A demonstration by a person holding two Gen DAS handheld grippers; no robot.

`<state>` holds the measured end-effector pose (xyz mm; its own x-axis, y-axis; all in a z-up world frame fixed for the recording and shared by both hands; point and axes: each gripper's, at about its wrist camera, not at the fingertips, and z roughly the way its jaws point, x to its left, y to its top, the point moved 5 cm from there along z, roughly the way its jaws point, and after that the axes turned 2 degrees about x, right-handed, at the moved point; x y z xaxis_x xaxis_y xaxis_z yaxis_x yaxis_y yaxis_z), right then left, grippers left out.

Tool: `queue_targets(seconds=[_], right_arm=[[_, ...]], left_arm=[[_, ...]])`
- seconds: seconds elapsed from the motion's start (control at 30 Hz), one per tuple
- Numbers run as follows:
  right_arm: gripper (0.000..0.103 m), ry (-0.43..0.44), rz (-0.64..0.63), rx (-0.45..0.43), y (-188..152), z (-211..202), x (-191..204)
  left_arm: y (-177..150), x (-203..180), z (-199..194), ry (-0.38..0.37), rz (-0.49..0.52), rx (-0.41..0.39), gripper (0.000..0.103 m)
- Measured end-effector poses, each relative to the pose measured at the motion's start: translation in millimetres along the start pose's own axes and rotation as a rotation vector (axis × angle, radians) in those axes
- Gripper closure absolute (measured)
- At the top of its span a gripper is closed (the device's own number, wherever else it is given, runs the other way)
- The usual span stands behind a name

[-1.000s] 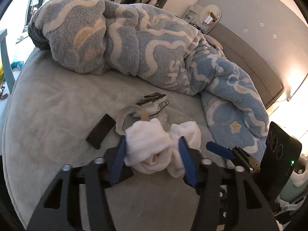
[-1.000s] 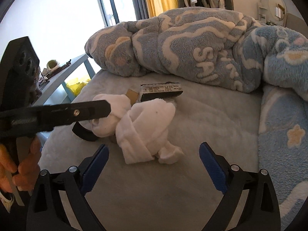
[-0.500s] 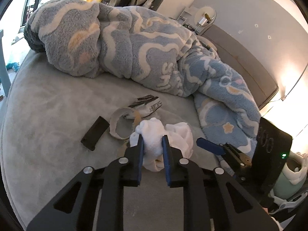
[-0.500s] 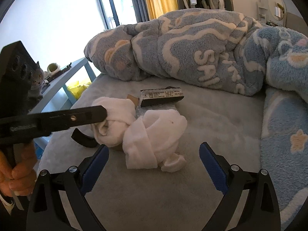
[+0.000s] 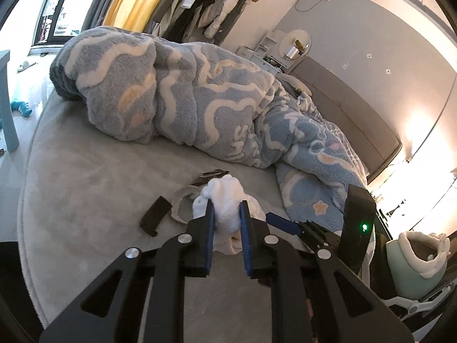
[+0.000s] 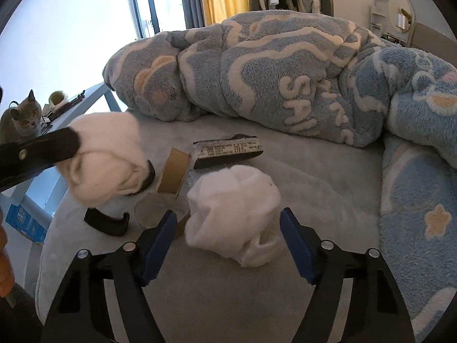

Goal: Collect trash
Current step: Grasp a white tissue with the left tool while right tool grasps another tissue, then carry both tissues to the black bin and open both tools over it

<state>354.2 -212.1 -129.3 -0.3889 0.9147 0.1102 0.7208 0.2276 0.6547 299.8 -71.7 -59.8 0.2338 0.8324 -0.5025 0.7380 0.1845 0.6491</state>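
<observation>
Lifted clear of the grey bed (image 6: 328, 188) since a second ago: one crumpled white tissue wad (image 6: 105, 160), pinched in left gripper (image 5: 226, 217) jaws. Still lying beside the brown cardboard tape ring (image 6: 174, 171): second white tissue wad (image 6: 232, 214), between wide-open right gripper (image 6: 228, 240) jaws. Likely risk: soft wad slipping free, or snagging the ring.

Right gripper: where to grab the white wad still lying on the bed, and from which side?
Grip the white wad across its bulky rounded middle, coming straight in from the near side and slightly above. The open right gripper already has a finger on each side of it. It is soft and lumpy, so a mid-body pinch should bunch it; the thin tail at its near right edge would likely slip. The tape roll sits close on its left.
</observation>
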Motion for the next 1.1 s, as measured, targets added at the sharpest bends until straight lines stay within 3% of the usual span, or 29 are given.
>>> queue_targets(seconds=[0.1, 0.17, 0.27, 0.7, 0.93, 1.1], right_arm=[[0.045, -0.028, 0.01, 0.004, 5, 5, 1], [0.064, -0.057, 0.006, 0.019, 5, 8, 1], [0.077, -0.085, 0.01, 0.026, 8, 10, 1], [0.078, -0.033, 0.097, -0.101, 44, -47, 7], [0.078, 0.153, 0.221, -0.15, 59, -68, 25], [0.078, 0.183, 0.182, -0.157, 68, -75, 60]], left_arm=[[2, 5, -9, 0.008, -0.001, -0.005, 0.085], [2, 10, -15, 0.014, -0.003, -0.008, 0.085], [3, 18, -26, 0.024, -0.008, -0.017, 0.085], [-3, 58, -66, 0.127, -0.008, -0.013, 0.085], [-17, 81, -89, 0.18, -0.015, 0.0, 0.085], [-27, 108, -110, 0.214, -0.054, 0.003, 0.085]])
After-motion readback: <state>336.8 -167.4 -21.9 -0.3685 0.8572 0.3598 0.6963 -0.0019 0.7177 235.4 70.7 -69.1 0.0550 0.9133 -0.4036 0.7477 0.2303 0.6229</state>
